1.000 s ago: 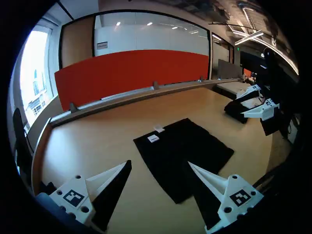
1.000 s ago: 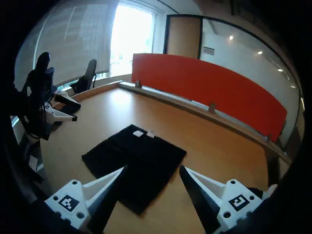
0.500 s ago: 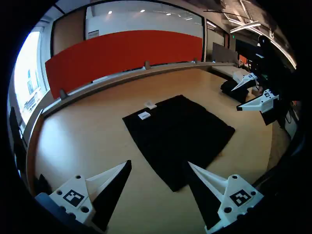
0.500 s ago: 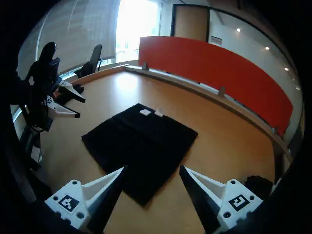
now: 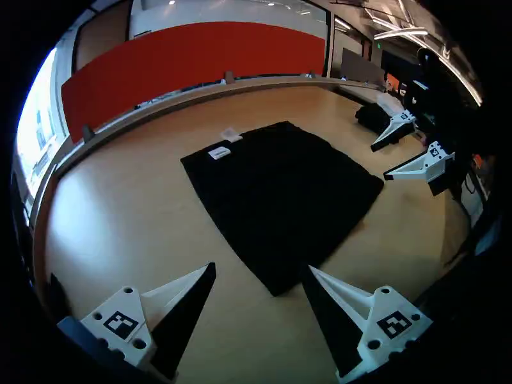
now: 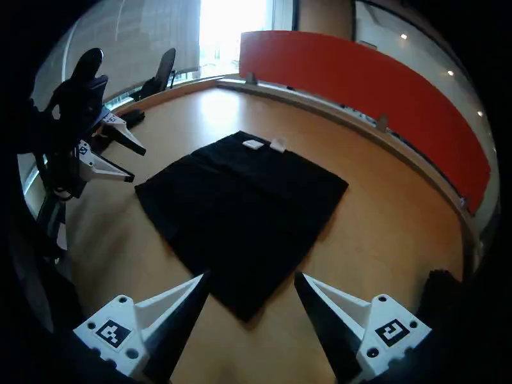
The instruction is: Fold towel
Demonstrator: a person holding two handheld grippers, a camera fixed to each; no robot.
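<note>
While both pairs of fingers stand wide apart with nothing between them, your whole next move turns on two corners of the towel (image 5: 281, 192). From the left gripper (image 5: 257, 269), the nearest corner sits at 12 o'clock, just ahead of the fingertips and pointing into the gap between them. The cloth then spreads away like a diamond toward 12 and 1 o'clock. From the right gripper (image 6: 251, 276), it is the same story: its own corner lies dead ahead at 12 o'clock, just beyond the tips. These look like neighbouring corners of one edge, and in the left gripper view that edge runs off toward 2 o'clock, where your other gripper hangs. The towel lies flat and dark on the tabletop (image 5: 128, 205), with two small white tags (image 6: 253, 144) at its far side. Judging by that, each hand is nearest its own corner, and the fold would carry both toward 12 o'clock.
</note>
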